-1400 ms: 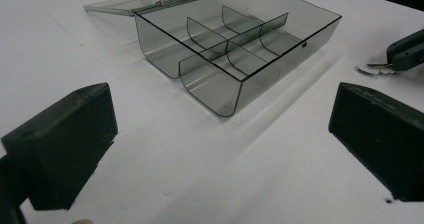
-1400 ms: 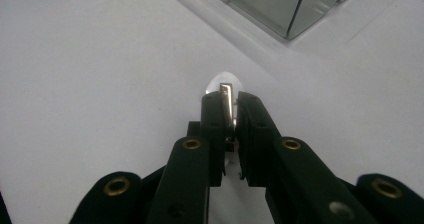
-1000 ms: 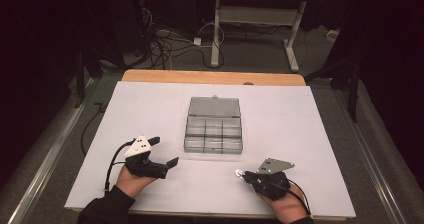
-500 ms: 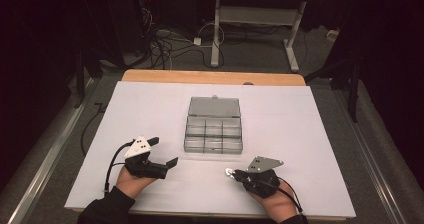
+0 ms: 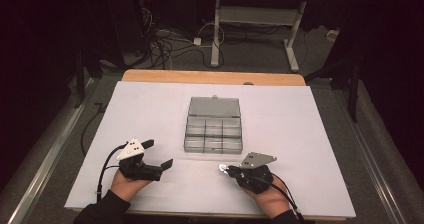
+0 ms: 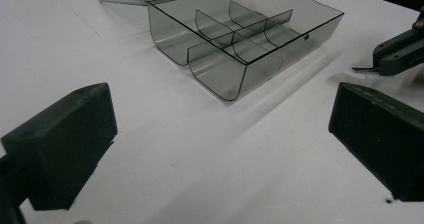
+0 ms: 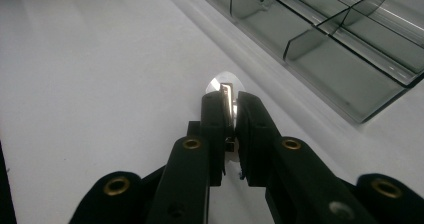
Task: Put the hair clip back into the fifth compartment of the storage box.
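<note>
1. Right gripper [image 5: 226, 169] is low over the white table [image 5: 310, 134], jaws clamped on a small shiny metal piece [image 7: 226, 86]. In the right gripper view a flat silvery tip pokes out past the jaws; what exactly it is, I cannot tell.

2. That piece sits just in front of the near wall of the box [image 5: 213, 131], close to it but not touching.

3. How will it handle? It looks thin, stiff, light and smooth, so slippery, I'd judge. A pinch across its flat faces, as it is held now, seems the sensible hold; a grip on its edges could let it twist or shoot out.

4. The box is clear smoky plastic, lid [image 5: 214, 106] folded back flat on the far side, compartments open and, as far as I can see, empty. It looks light and likely to slide if nudged.

5. Left gripper [image 5: 160, 154] rests well apart to the left, jaws spread wide and holding nothing, aimed towards the box in the left gripper view.

6. Both hands lie near the table's front edge, wrists low and forearms coming in from below, the right hand [image 5: 267, 196] angled in towards the box.
</note>
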`<state>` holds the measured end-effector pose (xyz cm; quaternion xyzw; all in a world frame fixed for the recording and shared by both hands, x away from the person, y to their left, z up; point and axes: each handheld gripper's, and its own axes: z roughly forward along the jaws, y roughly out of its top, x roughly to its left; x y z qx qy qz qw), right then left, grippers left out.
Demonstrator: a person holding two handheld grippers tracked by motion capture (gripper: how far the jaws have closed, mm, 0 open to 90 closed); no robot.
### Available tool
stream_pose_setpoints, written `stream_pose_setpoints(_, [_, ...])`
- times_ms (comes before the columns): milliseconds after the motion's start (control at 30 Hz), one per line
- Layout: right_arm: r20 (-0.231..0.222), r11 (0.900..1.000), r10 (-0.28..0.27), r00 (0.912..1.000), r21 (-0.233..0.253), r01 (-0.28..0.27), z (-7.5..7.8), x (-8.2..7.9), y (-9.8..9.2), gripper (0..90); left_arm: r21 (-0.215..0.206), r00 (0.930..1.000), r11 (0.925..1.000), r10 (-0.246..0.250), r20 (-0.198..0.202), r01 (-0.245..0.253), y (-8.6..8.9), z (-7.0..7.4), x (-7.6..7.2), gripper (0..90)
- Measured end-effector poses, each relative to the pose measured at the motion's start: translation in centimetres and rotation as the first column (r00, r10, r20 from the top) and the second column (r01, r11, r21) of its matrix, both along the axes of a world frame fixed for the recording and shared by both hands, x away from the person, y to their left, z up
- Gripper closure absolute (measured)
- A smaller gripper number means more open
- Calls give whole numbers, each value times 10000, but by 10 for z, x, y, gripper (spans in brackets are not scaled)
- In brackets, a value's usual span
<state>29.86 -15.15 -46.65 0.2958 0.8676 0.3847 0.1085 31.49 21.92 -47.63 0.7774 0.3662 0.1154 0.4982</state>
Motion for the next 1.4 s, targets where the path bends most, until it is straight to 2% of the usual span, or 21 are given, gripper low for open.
stream_pose_setpoints(333, [102,10000,48,9999,73,-49,3,3,0,843,83,10000,10000,-41,38,40,-1,0,-3,0])
stream_pose_setpoints(567, [157,9994,262,9995,-230,-258,-1,5,1,843,291,9988,9992,-281,399,270,-11,3,-2,0])
stream_pose_setpoints(667, [163,9997,247,9996,-17,-247,2,5,0,843,281,9994,9994,-204,285,196,-10,1,-1,0])
stream_pose_setpoints(967, [320,9991,382,9988,181,-388,8,9,5,843,295,9997,9995,93,234,-100,-2,0,-6,0])
stream_pose_setpoints(1400, [470,9992,117,9988,389,-135,18,12,2,843,264,9998,9996,-90,159,86,-4,-2,-4,0])
